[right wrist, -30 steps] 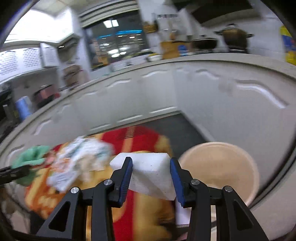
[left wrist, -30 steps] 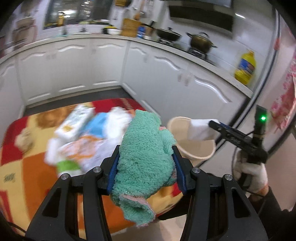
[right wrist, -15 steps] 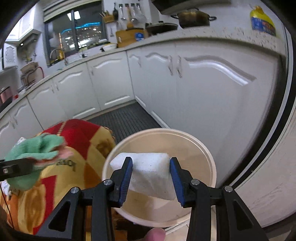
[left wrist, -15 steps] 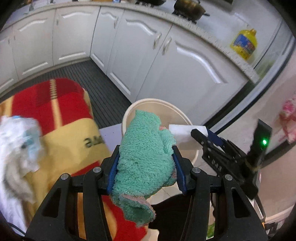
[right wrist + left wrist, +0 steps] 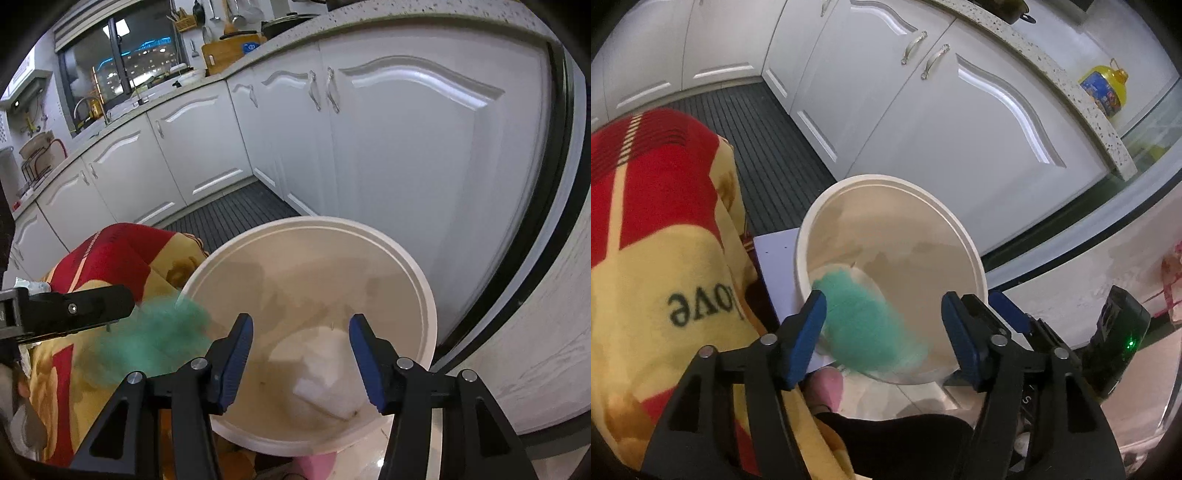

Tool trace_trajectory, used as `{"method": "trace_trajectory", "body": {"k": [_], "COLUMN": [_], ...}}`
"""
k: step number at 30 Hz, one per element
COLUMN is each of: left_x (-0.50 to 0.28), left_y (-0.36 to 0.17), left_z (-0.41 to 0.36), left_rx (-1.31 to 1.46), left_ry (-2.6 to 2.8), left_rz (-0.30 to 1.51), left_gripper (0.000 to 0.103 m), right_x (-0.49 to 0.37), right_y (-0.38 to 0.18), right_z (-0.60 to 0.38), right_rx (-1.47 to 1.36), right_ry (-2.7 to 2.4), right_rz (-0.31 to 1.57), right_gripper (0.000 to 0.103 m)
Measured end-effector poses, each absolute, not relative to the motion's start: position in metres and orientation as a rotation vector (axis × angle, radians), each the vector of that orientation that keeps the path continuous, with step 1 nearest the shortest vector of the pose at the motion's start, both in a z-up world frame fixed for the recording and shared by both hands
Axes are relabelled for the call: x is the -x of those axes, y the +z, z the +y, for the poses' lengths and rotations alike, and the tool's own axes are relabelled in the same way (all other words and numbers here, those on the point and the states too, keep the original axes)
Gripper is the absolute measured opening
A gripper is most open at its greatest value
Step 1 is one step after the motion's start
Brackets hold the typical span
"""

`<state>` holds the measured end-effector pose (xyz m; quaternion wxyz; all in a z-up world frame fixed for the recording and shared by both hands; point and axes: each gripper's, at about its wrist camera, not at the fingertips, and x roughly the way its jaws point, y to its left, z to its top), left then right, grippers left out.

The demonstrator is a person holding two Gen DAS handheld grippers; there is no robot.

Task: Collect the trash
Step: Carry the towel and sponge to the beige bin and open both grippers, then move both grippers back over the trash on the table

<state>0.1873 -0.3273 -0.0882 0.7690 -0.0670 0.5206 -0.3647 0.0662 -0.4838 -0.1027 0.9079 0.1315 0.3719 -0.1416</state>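
A cream round bin (image 5: 971,251) stands on the floor beside the table; it also shows in the right wrist view (image 5: 424,291). My left gripper (image 5: 882,332) is open above the bin's near rim. A green fluffy cloth (image 5: 864,328) is blurred, falling free between its fingers; in the right wrist view the cloth (image 5: 155,339) is at the bin's left rim. My right gripper (image 5: 301,365) is open over the bin. A white sponge block (image 5: 325,376) lies inside the bin below it.
A table with a red and yellow blanket (image 5: 657,229) is left of the bin. White kitchen cabinets (image 5: 923,122) stand behind it. A dark ribbed floor mat (image 5: 753,133) runs along the cabinets. A yellow oil bottle (image 5: 1104,88) is on the counter.
Both grippers moved over the bin and opened. The white sponge dropped into the bin. The green cloth left the left gripper and is falling.
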Motion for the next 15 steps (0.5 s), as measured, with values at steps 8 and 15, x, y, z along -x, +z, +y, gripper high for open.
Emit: {"method": "trace_trajectory", "body": {"k": [8, 15], "left_x": [-0.171, -0.141], "left_y": [-0.058, -0.025], "left_z": [-0.298, -0.232], "left_rx": [0.122, 0.032], "left_ry": [-0.751, -0.541], "left_rz": [1.036, 0.823], "left_gripper": [0.064, 0.064], "right_x": [-0.068, -0.07], "right_y": [-0.105, -0.085], "right_z": [-0.466, -0.428], "right_rx": [-0.254, -0.205], "right_ry": [-0.263, -0.204], "right_rz": [0.788, 0.743], "right_gripper": [0.053, 0.056]}}
